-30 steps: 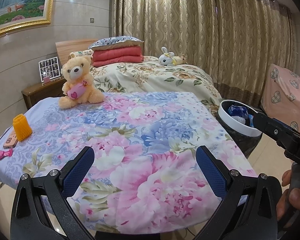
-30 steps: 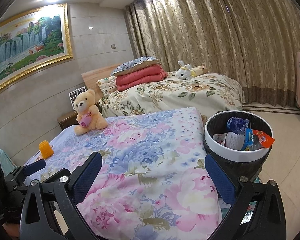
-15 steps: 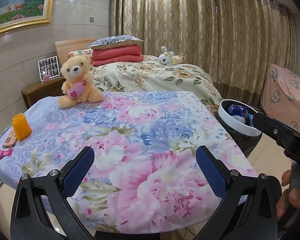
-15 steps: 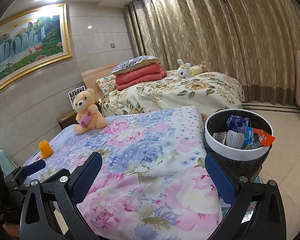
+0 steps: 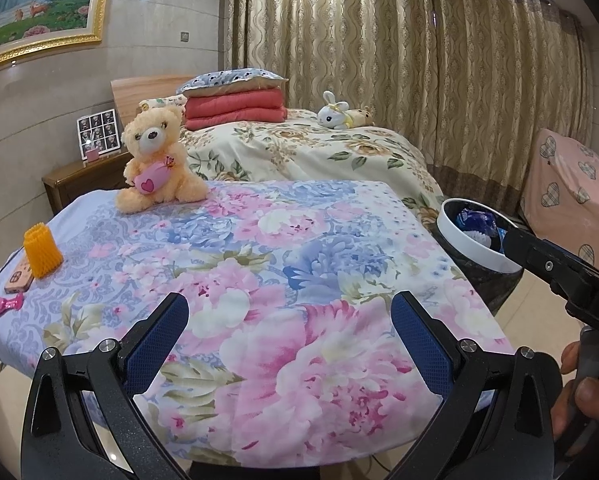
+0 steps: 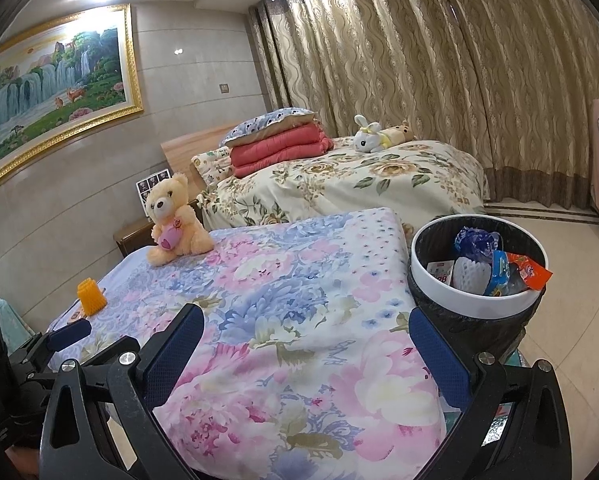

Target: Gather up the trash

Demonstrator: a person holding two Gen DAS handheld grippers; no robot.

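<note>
A big bed (image 5: 307, 160) with a leafy cover sits far back at 12 o'clock, in front of long gold curtains (image 5: 399, 60). On the bed lie a stack of red blankets (image 5: 235, 110) and a white bunny (image 5: 335, 117).

Closer in is the worktop (image 5: 259, 248), covered by a cloth with pink and blue flowers. A teddy bear (image 5: 157, 160) sits upright on it at 11 o'clock, hugging a pink heart. An orange cup (image 5: 42, 255) stands near the worktop's left edge at 9 o'clock. Just beside the cup lies a flat card (image 5: 17, 280), and a small pink toy (image 5: 4, 305) lies near that.

The bin (image 6: 477, 276) stands on the floor, just beside the worktop's right edge, at 2 o'clock in the right wrist view. It has a white rim and a black bag inside. The trash (image 6: 495, 268) is in the bin: a blue bag, a white foam net, a blue wrapper and an orange wrapper that pokes over the rim.

The left hand-held gripper (image 5: 289, 340) hangs over the near edge of the worktop. Its blue fingers are wide apart with nothing between them. The right hand-held gripper (image 6: 307, 356) is also wide apart and holds nothing. It hangs over the near right part of the worktop, with its right finger close to the bin.
</note>
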